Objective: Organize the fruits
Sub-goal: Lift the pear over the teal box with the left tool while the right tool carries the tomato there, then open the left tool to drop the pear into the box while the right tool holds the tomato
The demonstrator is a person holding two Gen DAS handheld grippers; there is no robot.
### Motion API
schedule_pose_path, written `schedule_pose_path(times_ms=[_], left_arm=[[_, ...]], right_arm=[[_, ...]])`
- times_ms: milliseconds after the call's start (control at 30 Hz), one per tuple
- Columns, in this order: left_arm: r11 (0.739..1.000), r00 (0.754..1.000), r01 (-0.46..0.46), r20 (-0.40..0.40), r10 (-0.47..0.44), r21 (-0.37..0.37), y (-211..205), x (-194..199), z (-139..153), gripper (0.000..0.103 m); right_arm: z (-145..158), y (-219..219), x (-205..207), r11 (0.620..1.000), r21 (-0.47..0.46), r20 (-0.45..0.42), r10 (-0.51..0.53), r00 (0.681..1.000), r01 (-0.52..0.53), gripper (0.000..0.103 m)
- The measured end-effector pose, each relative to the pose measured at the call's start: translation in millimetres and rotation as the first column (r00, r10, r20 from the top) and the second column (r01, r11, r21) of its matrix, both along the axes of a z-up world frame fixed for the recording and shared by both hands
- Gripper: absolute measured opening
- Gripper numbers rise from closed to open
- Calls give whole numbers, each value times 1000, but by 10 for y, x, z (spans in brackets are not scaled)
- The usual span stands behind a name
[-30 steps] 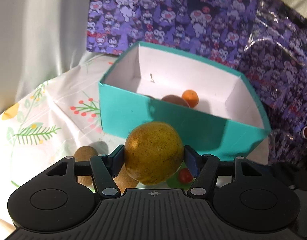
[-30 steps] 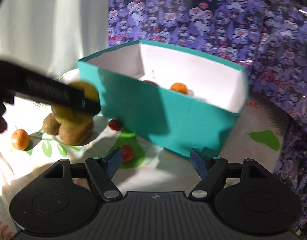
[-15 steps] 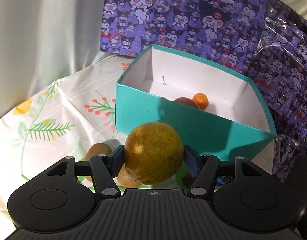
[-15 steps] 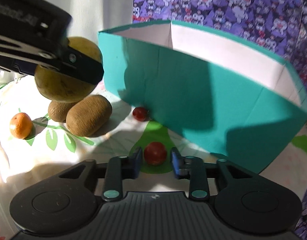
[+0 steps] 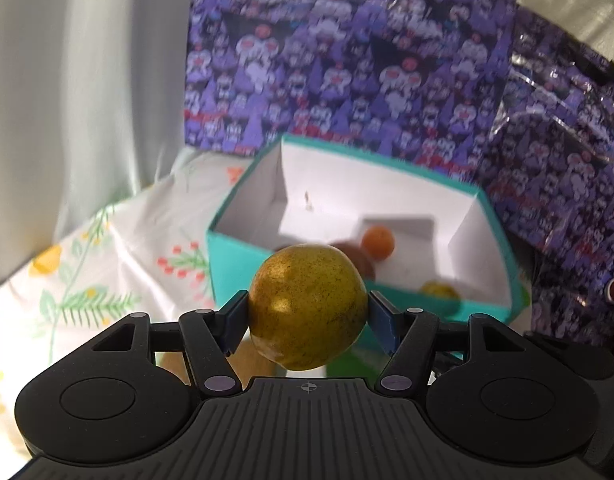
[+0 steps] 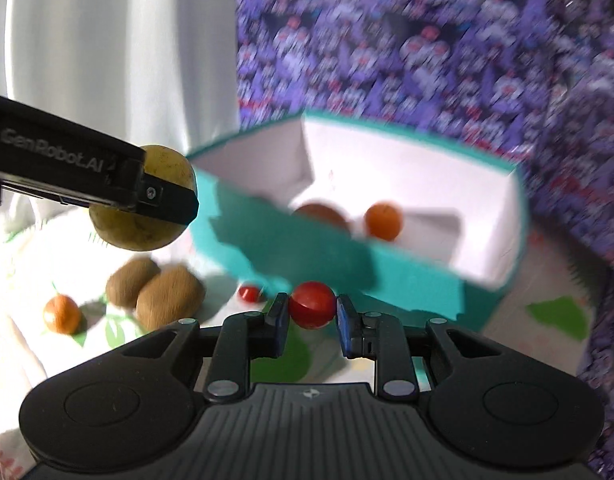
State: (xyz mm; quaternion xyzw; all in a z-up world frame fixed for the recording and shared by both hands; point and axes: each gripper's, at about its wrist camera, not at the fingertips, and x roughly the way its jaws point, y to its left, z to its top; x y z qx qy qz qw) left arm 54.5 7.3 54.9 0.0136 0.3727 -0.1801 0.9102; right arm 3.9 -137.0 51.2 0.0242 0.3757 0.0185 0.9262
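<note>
While both views are a bit motion-blurred, the grips are easy to read. Left claw (image 5: 308,314) is clamped on a big round yellow-green fruit (image 5: 308,307) with a dull, brown-speckled skin, held up in the air in front of the teal box (image 5: 243,276). Right claw (image 6: 311,316) is pinching a small glossy cherry tomato (image 6: 312,305), lifted off the cloth.

That box is cardboard-looking, teal outside, plain white inside, with straight walls. Inside it sit a little orange citrus (image 6: 383,221), a brownish fruit (image 6: 323,216) half hidden by the near wall, and another yellowish one (image 5: 439,291) low in the corner.

Around it: two fuzzy oval kiwis (image 6: 155,293) touching each other, a second small orange (image 6: 61,314) just left of them, and a second cherry tomato (image 6: 249,293) near the box wall, all on a white floral tablecloth (image 5: 87,280) over the tabletop. Crinkly purple cartoon-print wrap (image 5: 347,60) stands behind.

Versus half a second ago: the tomato was on the cloth between the right fingers, now it's raised. The left claw has lifted too, so more of the box floor shows.
</note>
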Motion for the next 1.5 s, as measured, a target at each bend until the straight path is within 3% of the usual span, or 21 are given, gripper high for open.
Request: schedule_pose_path(times_ms=[167, 300, 467, 733, 1133, 1333, 1500], left_arm=[[1000, 995, 14, 94, -12, -22, -310, 163, 369, 68], [999, 988, 34, 152, -33, -3, -586, 301, 420, 68], [998, 993, 55, 103, -57, 21, -830, 472, 233, 68], [990, 997, 51, 52, -58, 129, -1080, 702, -184, 68], [981, 995, 93, -57, -84, 173, -1168, 916, -634, 68], [975, 994, 108, -25, -106, 194, -1182, 876, -623, 69], [978, 993, 77, 71, -92, 195, -1134, 791, -403, 91]], right_arm=[[282, -225, -37, 999, 1, 73, -53, 996, 53, 24], [417, -380, -50, 996, -3, 101, -88, 991, 88, 24], [455, -517, -43, 993, -5, 109, -120, 987, 122, 24], [397, -616, -2, 989, -13, 102, -143, 984, 145, 24], [305, -670, 146, 989, -12, 85, -146, 986, 148, 24], [288, -662, 198, 989, -9, 81, -146, 986, 147, 24], [281, -661, 217, 989, -11, 81, -147, 986, 148, 24]])
